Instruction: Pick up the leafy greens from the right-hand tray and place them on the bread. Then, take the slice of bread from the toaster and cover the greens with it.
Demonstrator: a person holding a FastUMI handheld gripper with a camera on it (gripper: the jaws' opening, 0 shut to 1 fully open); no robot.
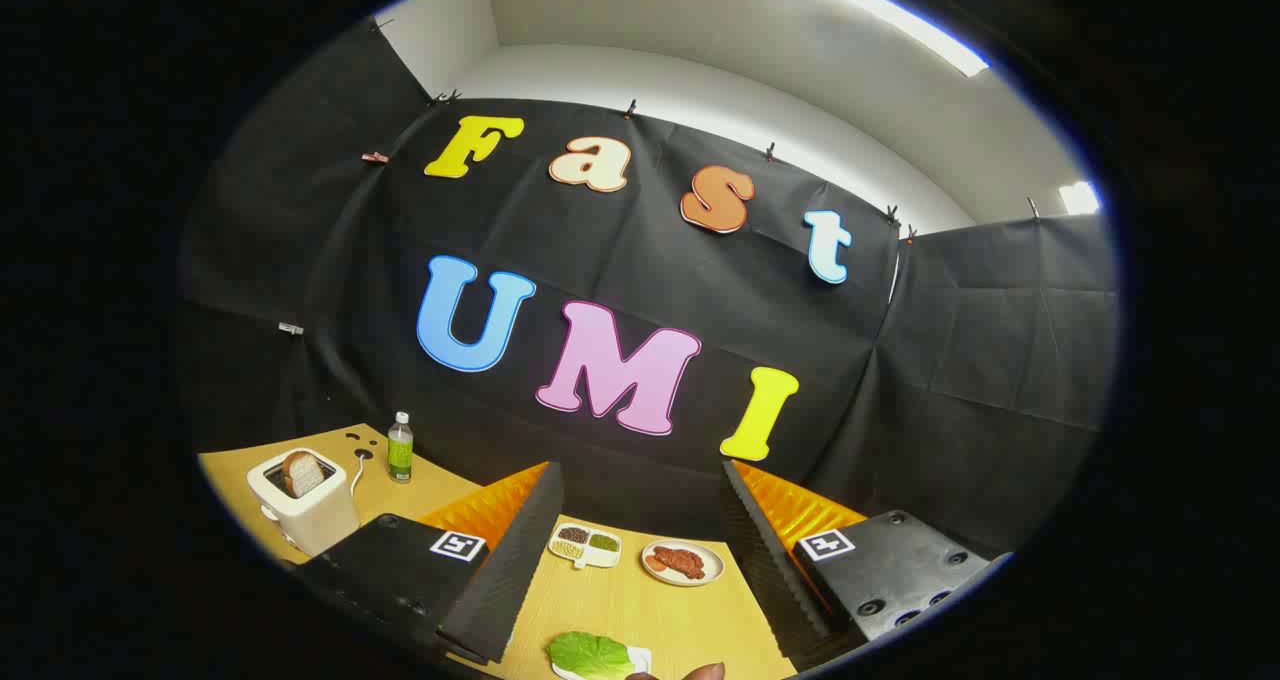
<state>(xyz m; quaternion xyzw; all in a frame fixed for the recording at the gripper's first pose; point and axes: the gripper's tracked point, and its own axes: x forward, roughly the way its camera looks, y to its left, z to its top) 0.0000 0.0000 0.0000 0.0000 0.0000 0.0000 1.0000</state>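
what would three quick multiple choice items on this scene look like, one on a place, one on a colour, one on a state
1. Where is the slice of bread?
A. standing in the toaster's slot
B. flat on the plate
C. between the fingers

2. What colour is the toaster?
A. red
B. white
C. black

3. How does the gripper stand?
A. shut on the leafy greens
B. shut on the bottle
C. open, holding nothing

Answers:
1. A, the slice pokes up out of the toaster on the wooden table.
2. B, its body is white, beside the green bottle.
3. C, the fingers stand wide apart, and the leafy greens lie low between them, untouched; the divided dish and the plate sit beyond.
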